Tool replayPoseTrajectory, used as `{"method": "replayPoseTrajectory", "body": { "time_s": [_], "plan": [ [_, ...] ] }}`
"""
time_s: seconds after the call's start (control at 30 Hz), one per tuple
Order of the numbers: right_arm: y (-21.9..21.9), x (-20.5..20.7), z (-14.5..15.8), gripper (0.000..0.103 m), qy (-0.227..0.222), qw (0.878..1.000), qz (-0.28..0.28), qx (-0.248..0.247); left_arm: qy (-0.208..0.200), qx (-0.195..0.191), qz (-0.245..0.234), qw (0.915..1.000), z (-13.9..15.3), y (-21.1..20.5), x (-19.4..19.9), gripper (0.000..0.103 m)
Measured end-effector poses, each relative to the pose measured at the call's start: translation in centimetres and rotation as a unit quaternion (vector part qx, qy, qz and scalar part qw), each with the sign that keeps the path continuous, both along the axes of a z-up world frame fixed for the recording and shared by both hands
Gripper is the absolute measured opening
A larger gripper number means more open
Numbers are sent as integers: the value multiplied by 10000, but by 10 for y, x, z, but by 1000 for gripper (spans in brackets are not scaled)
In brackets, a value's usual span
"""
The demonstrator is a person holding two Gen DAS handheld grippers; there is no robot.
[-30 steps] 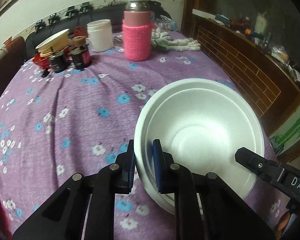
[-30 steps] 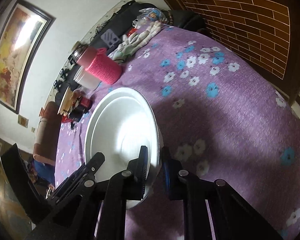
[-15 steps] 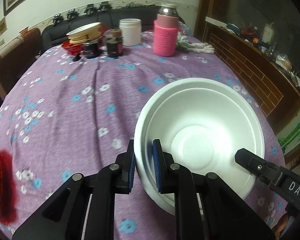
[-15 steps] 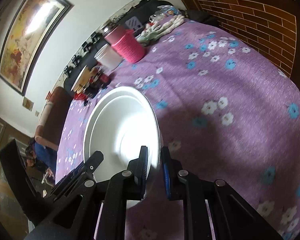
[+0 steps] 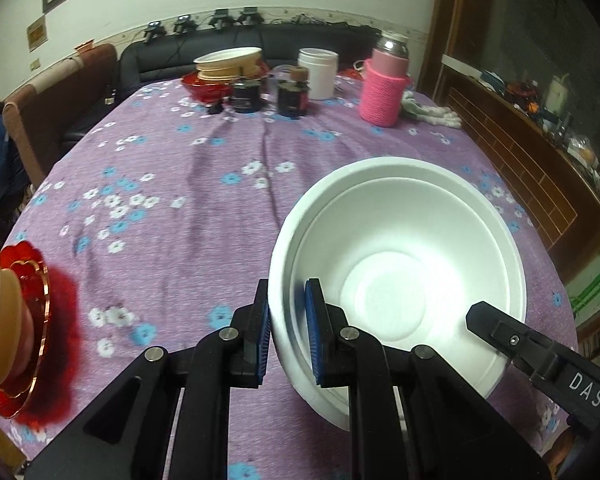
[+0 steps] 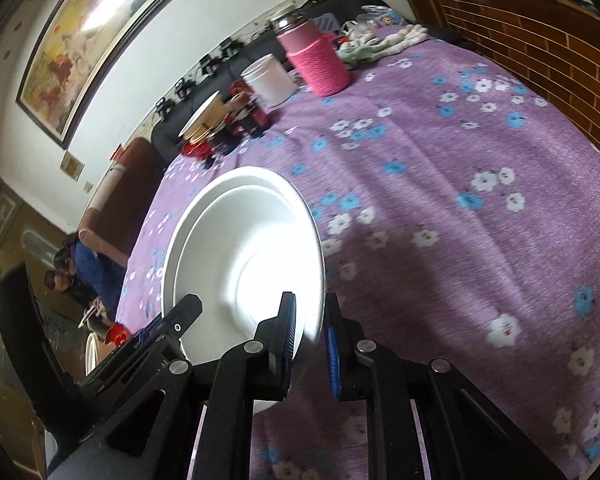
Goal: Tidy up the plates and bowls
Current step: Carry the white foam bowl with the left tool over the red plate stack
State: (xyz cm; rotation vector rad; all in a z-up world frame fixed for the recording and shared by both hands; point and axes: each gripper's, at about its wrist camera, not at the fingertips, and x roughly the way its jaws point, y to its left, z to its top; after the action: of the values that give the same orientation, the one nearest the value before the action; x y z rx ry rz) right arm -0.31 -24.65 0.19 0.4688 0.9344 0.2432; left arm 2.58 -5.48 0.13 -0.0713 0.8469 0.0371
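White bowl (image 5: 400,276) upright, mouth up

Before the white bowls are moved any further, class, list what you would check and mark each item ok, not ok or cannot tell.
1. Left hand-held gripper clamps the white bowls' rim: ok.
2. Right hand-held gripper clamps the opposite rim: ok.
3. Bowls nested evenly: ok.
4. Bowls clear of the tablecloth: cannot tell.
5. Space around the red plate stack at the left edge: ok.

Pink-sleeved flask (image 5: 385,88) and white jar (image 5: 317,73) on floral tablecloth (image 5: 172,184).
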Motion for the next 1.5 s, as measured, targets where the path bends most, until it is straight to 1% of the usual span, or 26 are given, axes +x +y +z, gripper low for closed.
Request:
{"method": "replayPoseTrajectory", "body": {
  "time_s": [0.27, 0.57, 0.73, 1.0, 1.3, 1.5],
  "plan": [
    [32, -4, 13, 14, -134, 9992, 365, -44, -153, -26, 332, 9993, 10, 31, -17, 14],
    [80, 0, 25, 14, -275, 9957, 883, -40, -287, -96, 871, 9957, 18, 76, -32, 14],
    [115, 1, 31, 14, -345, 9915, 1255, -36, -348, -187, 1254, 9913, 25, 111, -45, 14],
    [173, -4, 50, 14, -590, 9813, 1833, -28, -631, -218, 1820, 9810, 43, 158, -65, 13],
    [215, -11, 58, 14, -662, 9722, 2246, 39, -705, -187, 2249, 9716, 47, 190, -80, 13],
    [234, -17, 60, 14, -672, 9666, 2472, 98, -682, -103, 2447, 9671, 49, 201, -86, 14]
  ]
}}
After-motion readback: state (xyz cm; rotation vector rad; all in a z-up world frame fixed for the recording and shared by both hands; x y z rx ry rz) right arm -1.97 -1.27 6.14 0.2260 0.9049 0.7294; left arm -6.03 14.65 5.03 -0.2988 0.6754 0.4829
